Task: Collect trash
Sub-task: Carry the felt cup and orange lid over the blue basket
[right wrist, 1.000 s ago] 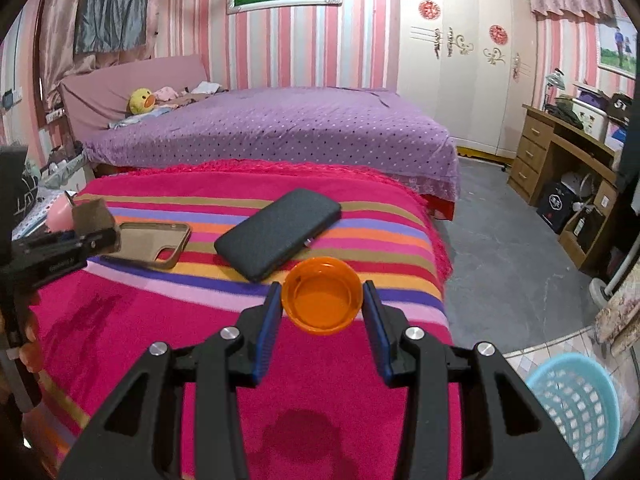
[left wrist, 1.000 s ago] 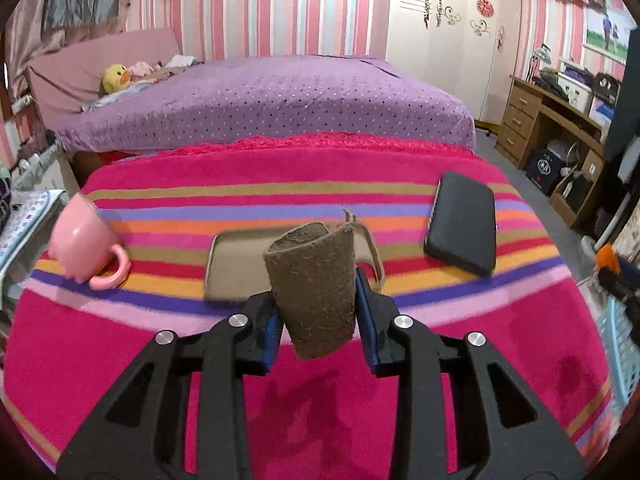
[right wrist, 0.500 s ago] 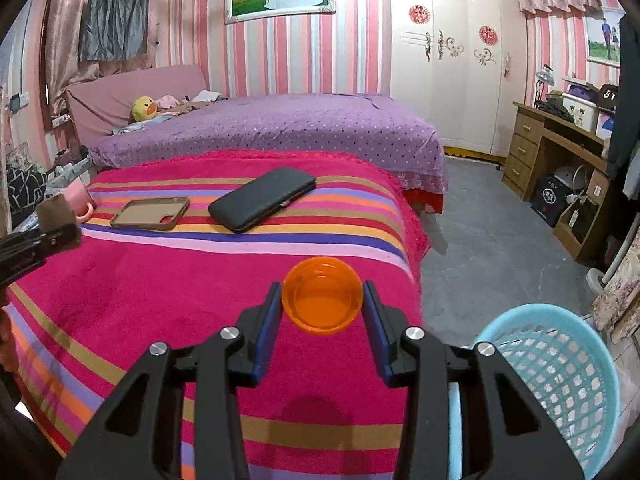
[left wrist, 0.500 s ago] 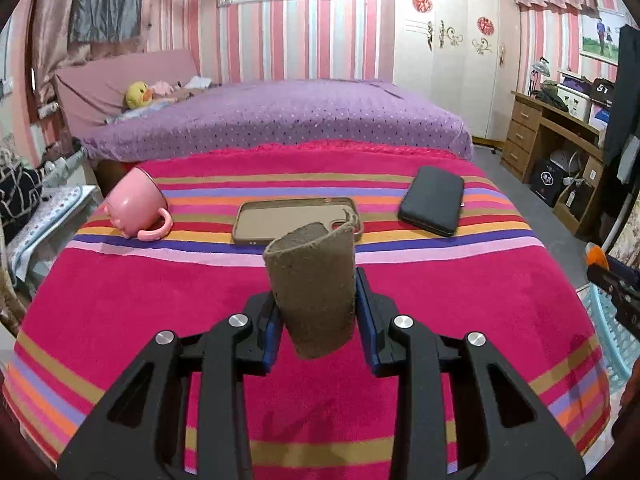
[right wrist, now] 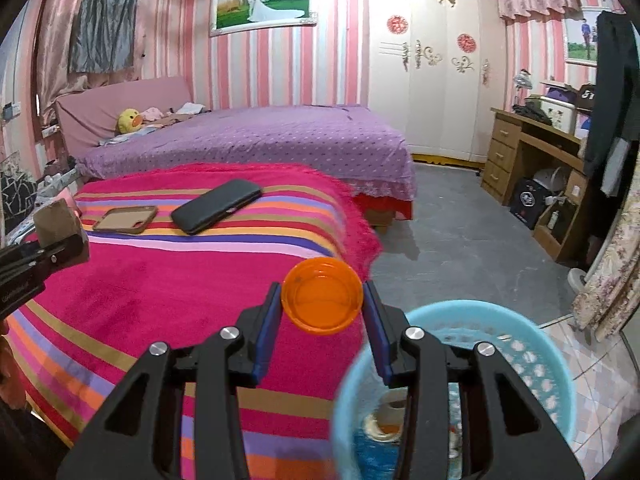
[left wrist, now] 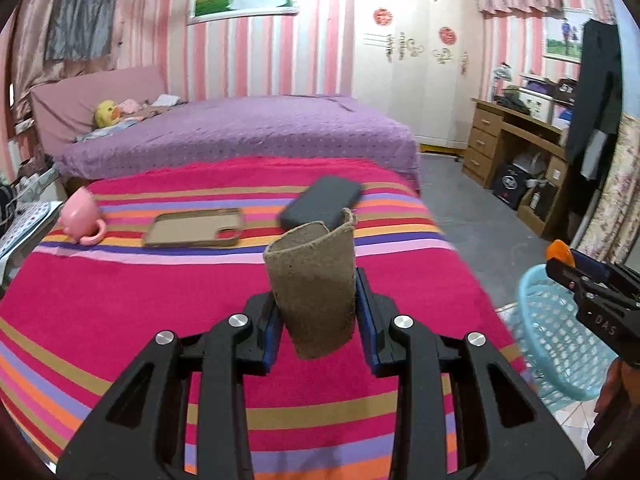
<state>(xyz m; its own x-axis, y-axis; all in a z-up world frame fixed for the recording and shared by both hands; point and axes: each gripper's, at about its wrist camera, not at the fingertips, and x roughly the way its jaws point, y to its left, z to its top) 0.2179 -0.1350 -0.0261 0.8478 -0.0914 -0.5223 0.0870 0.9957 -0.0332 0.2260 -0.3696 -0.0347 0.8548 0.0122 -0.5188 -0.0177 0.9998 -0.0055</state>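
Right wrist: rt gripper [right wrist: 322,306] clamps orange cap [right wrist: 322,295] above blue basket [right wrist: 552,392]; lft gripper [left wrist: 317,312] pinches cardboard tube [left wrist: 314,288].

Orange cap [right wrist: 322,295], brown cardboard tube [left wrist: 314,288], light-blue basket [right wrist: 556,364], pink-striped blanket [left wrist: 120,300]

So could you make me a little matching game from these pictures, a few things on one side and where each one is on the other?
Things:
1. cardboard tube
2. orange cap
3. pink mug
4. blue basket

Places:
A. on the floor beside the striped blanket
B. between the fingers of the left gripper
C. lying on its side on the striped blanket
D. between the fingers of the right gripper

Pairs: 1-B, 2-D, 3-C, 4-A
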